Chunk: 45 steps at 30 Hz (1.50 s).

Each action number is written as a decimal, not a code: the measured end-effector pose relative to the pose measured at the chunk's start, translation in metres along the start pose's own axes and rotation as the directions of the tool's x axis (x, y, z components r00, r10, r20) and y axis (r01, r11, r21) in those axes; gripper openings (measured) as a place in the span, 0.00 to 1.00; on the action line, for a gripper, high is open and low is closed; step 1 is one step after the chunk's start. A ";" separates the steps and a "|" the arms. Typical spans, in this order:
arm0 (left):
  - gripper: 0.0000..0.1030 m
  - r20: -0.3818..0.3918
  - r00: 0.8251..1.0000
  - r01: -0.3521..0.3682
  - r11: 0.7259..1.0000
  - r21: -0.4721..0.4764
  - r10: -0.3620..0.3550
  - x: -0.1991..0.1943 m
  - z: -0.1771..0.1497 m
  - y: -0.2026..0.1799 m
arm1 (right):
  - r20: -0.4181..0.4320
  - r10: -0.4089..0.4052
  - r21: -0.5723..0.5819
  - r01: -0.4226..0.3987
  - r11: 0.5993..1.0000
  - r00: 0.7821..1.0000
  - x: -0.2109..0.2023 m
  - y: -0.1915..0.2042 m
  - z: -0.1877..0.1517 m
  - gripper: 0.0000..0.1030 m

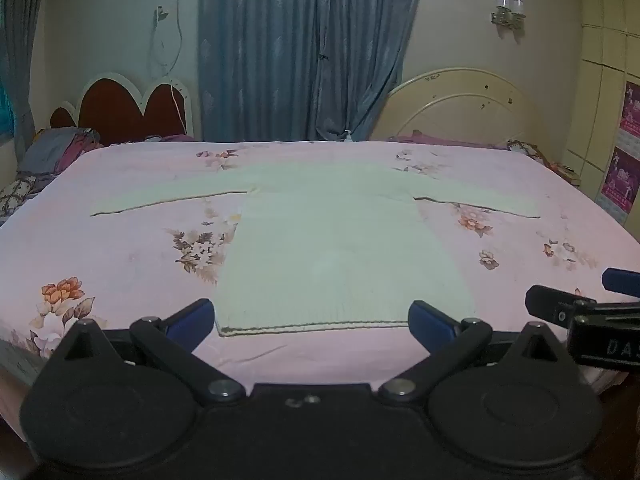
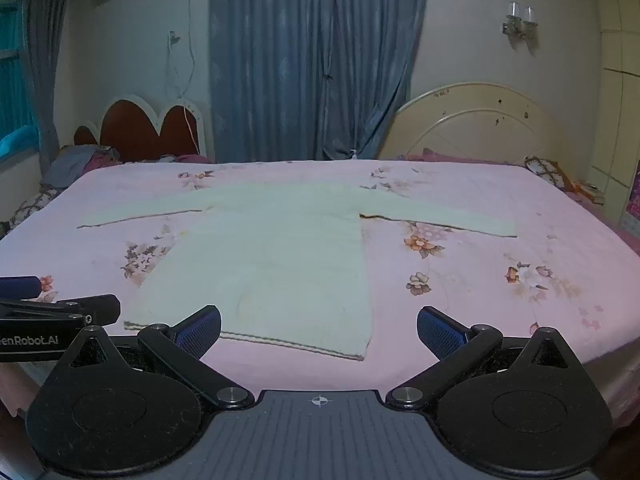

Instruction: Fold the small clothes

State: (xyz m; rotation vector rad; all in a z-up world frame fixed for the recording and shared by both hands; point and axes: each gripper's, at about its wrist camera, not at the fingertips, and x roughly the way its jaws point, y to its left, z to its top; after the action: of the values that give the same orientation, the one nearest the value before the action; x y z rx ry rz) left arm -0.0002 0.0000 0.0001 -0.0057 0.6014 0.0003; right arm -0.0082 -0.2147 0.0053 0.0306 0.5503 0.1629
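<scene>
Pale knit sweater (image 1: pixel 340 248) lies flat, sleeves out, mid-frame on my pink floral bedsheet (image 1: pixel 120 248). Both my left gripper (image 1: pixel 310 320) and right gripper (image 2: pixel 319 330) gape wide, empty, apparently hovering above its hem at bottom of frame.

Left tongs (image 1: pixel 311 320) spread wide, right tongs (image 2: pixel 319 330) likewise (both empty)

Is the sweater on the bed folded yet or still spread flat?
Spread flat: the sweater lies unfolded on the bed, both sleeves out sideways, hem nearest the open grippers.
</scene>
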 end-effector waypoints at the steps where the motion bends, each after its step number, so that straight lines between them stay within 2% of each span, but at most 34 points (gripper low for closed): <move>1: 1.00 0.000 1.000 0.000 1.000 0.001 0.000 0.000 0.000 0.000 | 0.000 0.001 0.001 -0.001 1.000 1.000 0.000 0.000 0.000 1.00; 45: 1.00 0.013 1.000 -0.021 1.000 0.008 0.021 0.000 0.006 -0.005 | 0.005 0.007 0.008 -0.007 1.000 1.000 -0.001 -0.009 0.008 1.00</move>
State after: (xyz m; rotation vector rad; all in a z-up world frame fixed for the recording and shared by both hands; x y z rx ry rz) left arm 0.0037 -0.0053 0.0048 0.0090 0.5889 0.0184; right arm -0.0035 -0.2234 0.0121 0.0409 0.5456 0.1674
